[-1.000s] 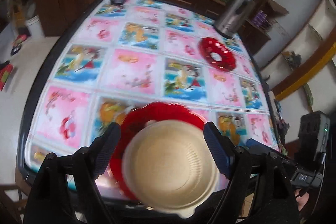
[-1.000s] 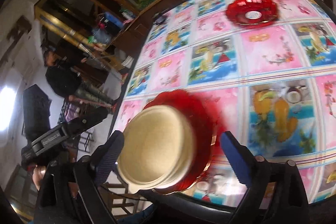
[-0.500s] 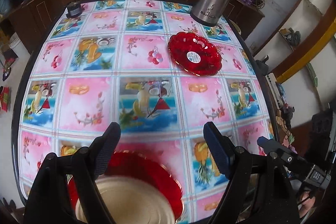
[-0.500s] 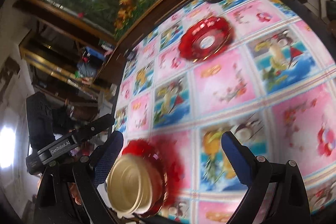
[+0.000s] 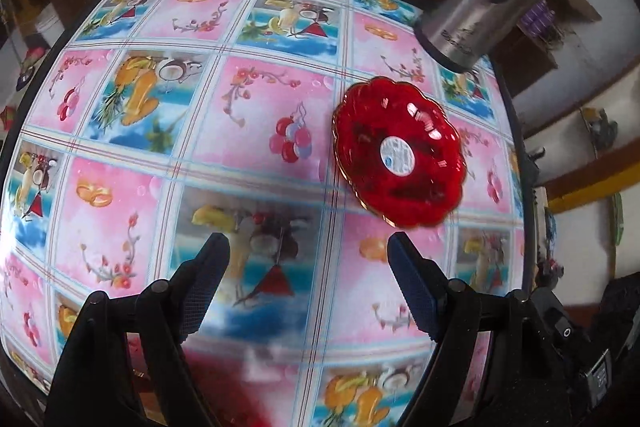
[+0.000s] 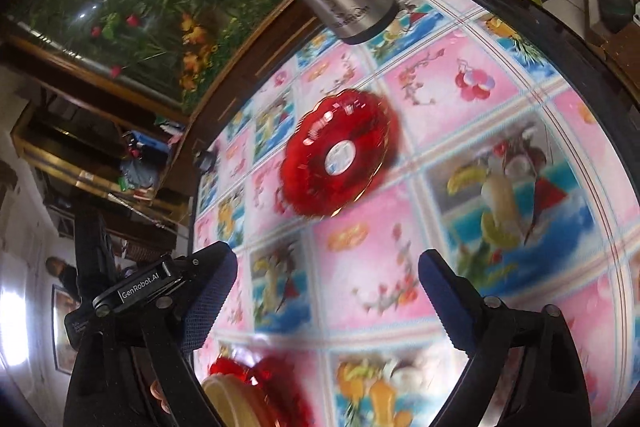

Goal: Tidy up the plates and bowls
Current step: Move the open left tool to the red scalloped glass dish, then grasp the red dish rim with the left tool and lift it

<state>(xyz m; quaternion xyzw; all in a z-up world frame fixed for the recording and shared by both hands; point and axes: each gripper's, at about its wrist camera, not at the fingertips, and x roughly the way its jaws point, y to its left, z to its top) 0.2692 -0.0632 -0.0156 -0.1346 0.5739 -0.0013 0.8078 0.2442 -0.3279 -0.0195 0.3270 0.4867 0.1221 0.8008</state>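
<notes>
We've left the bowl (image 6: 224,403) on its near red plate (image 6: 280,387), now lower left; lone red plate (image 5: 400,157) ahead centre-right on desk (image 5: 248,99). Left fingers (image 5: 208,279) released, empty; right fingers (image 6: 208,291) closing on nothing.

Both tools carried past the stacked bowl (image 6: 228,401), nearer the far red plate (image 5: 400,157)

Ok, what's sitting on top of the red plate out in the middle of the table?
Nothing is stacked on the red plate; only a round white sticker shows at its centre. The patterned tablecloth directly beneath it is covered, so what lies under cannot be seen.
</notes>
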